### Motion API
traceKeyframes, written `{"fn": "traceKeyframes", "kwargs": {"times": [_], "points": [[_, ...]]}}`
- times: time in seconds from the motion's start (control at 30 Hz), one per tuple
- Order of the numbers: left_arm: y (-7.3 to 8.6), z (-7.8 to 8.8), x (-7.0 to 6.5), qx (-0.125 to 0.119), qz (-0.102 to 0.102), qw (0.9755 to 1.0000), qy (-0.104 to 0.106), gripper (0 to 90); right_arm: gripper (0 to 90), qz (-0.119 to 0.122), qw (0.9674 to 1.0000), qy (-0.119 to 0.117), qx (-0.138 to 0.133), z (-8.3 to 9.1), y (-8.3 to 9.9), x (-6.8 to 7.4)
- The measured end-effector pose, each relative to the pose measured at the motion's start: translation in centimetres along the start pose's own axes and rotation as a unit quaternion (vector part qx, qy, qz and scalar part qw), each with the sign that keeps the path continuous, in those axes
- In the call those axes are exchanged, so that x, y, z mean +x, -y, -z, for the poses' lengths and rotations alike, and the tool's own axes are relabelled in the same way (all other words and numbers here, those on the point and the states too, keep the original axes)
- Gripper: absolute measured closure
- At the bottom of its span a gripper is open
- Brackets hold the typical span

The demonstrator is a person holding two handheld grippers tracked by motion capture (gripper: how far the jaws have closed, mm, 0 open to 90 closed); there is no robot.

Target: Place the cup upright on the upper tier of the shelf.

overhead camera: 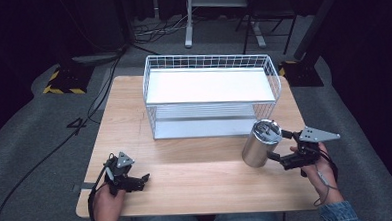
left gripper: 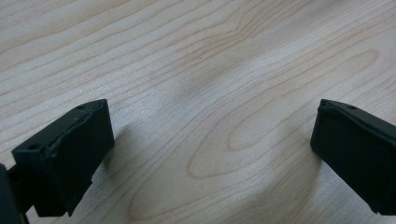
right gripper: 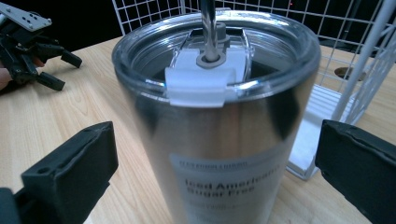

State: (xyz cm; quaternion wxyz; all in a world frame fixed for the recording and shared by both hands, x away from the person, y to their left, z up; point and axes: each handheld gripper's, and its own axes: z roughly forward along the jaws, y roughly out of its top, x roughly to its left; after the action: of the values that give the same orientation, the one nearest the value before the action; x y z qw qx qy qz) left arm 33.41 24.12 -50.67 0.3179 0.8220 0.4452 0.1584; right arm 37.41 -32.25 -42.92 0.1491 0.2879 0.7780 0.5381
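A stainless steel tumbler with a clear lid and a metal straw stands on the wooden table, just in front of the wire rack's right end. My right gripper is open, one jaw on each side of the tumbler. In the right gripper view the tumbler sits between the jaws of that gripper with a gap on both sides. My left gripper rests low at the table's front left, open. In the left gripper view the left gripper has bare wood between its jaws.
A white wire rack with a white upper shelf and a lower shelf stands at the back middle of the table; its wires rise just behind the tumbler. The left gripper lies far off in the right gripper view. Cables cross the floor at left.
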Motion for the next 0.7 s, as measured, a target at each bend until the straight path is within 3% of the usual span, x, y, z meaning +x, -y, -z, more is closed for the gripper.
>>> {"fn": "traceKeyframes", "kwargs": {"times": [0.3,0.4,0.7], "points": [[0.0,0.0,0.0,0.0,0.0,1.0,0.0,0.0,0.0,0.009,0.9999,-0.007,0.005,-1.8,-0.3,0.0],[0.0,0.0,0.0,0.001,0.0,1.0,0.0,0.0,0.1,0.001,1.0,0.003,0.001,-2.3,-0.3,-0.1],[0.0,0.0,0.0,-0.001,0.0,1.0,-0.001,0.0,0.0,-0.009,0.9993,0.014,0.033,-3.9,0.1,0.0]]}}
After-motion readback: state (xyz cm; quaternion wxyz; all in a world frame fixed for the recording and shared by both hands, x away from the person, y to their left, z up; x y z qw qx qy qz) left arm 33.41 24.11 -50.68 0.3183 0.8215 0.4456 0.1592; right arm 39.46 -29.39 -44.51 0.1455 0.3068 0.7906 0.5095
